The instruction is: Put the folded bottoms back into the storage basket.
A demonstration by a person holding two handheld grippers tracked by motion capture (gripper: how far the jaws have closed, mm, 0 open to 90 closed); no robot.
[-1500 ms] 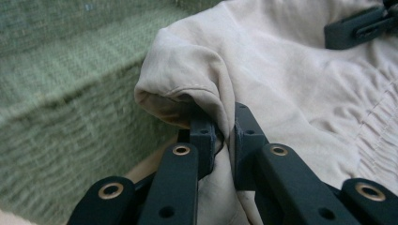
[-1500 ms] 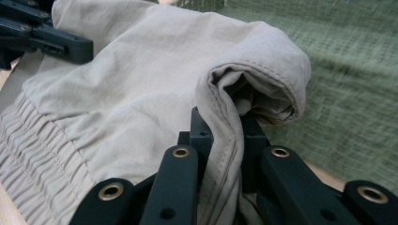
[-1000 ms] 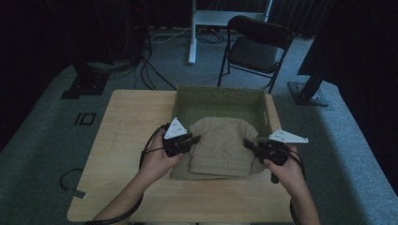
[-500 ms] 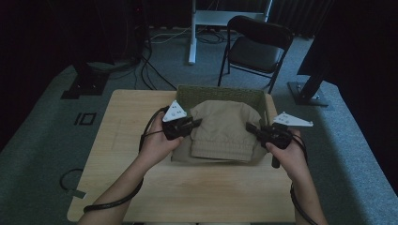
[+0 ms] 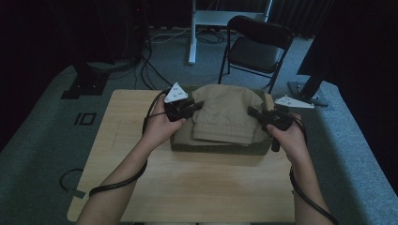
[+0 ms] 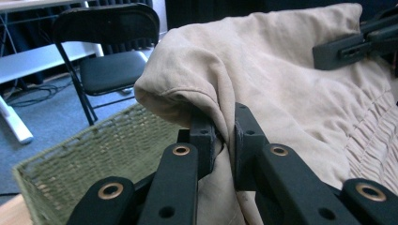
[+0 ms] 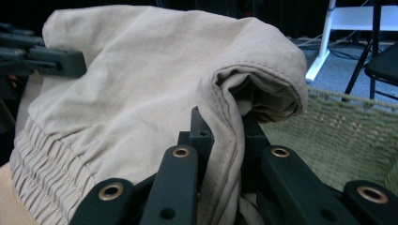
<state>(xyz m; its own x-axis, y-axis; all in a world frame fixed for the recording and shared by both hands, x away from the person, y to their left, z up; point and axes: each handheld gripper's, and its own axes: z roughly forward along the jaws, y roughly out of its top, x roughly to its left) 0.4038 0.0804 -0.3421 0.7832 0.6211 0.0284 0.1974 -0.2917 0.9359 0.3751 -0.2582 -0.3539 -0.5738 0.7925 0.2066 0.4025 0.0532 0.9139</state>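
Note:
A folded beige garment (image 5: 226,115) with an elastic waistband hangs over a green woven basket (image 5: 220,144) at the table's far edge. My left gripper (image 5: 195,106) is shut on the garment's left edge; in the left gripper view the cloth (image 6: 281,84) is pinched between the jaws of the left gripper (image 6: 224,140), with the basket wall (image 6: 94,159) below. My right gripper (image 5: 253,114) is shut on the garment's right edge; in the right gripper view a seamed fold of the garment (image 7: 141,93) runs through the right gripper (image 7: 225,136), beside the basket (image 7: 347,140).
The wooden table (image 5: 187,183) stretches toward the person, whose forearms come in from the bottom. A black folding chair (image 5: 256,47) and a white desk leg (image 5: 192,35) stand beyond the table on grey carpet. Cables lie on the floor at the far left.
Both grippers have carried the garment away from the person and upward, from lying in front of the basket to hanging over it. Both have stayed shut on the cloth.

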